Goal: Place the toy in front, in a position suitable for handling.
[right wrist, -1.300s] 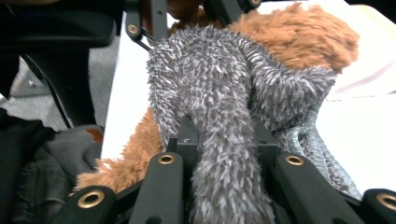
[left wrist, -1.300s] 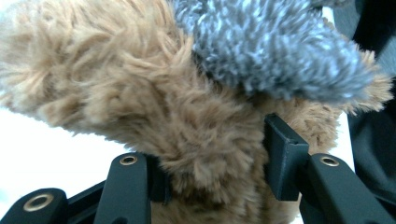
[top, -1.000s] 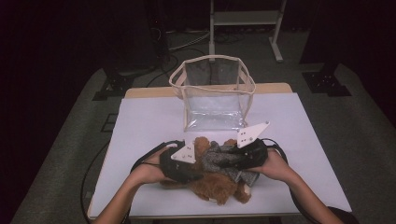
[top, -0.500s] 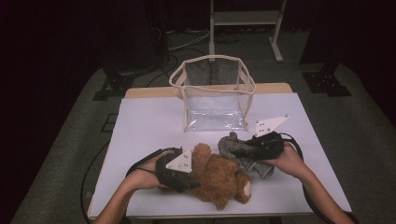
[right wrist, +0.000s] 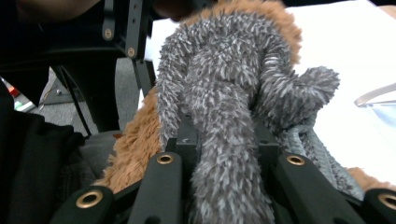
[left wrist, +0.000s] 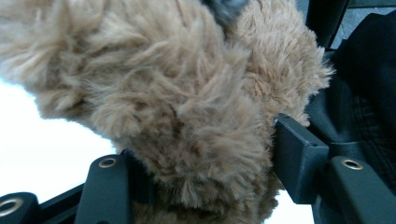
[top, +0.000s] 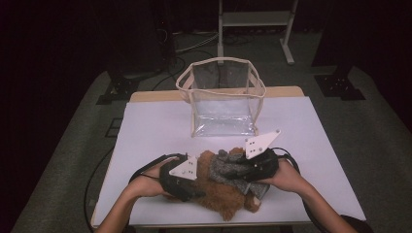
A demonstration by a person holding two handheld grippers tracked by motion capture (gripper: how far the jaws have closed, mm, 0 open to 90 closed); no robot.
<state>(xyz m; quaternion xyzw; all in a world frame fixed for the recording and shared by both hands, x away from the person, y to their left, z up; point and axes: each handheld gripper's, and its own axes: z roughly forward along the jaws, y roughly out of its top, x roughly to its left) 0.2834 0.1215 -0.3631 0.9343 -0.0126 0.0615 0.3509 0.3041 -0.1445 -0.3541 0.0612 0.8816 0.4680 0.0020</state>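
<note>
1. From the high view, we are looking down on a white table [top: 160, 126] where a brown plush toy [top: 228, 196] is lying near the front edge with a grey plush toy [top: 231, 167] resting on top of it. A clear bag [top: 223, 99] is standing open farther back, apart from both. The left gripper [top: 197, 187] is pressing into the brown toy's left side, and the right gripper [top: 238, 172] is reaching in from the right over the grey one.
2. From the left gripper view, we are seeing brown fur bulging between the two black jaws; they have just been opening, yet both are touching the fur.
3. From the right gripper view, we are watching the jaws clamping a limb of the grey toy, with the brown toy lying beneath it.
</note>
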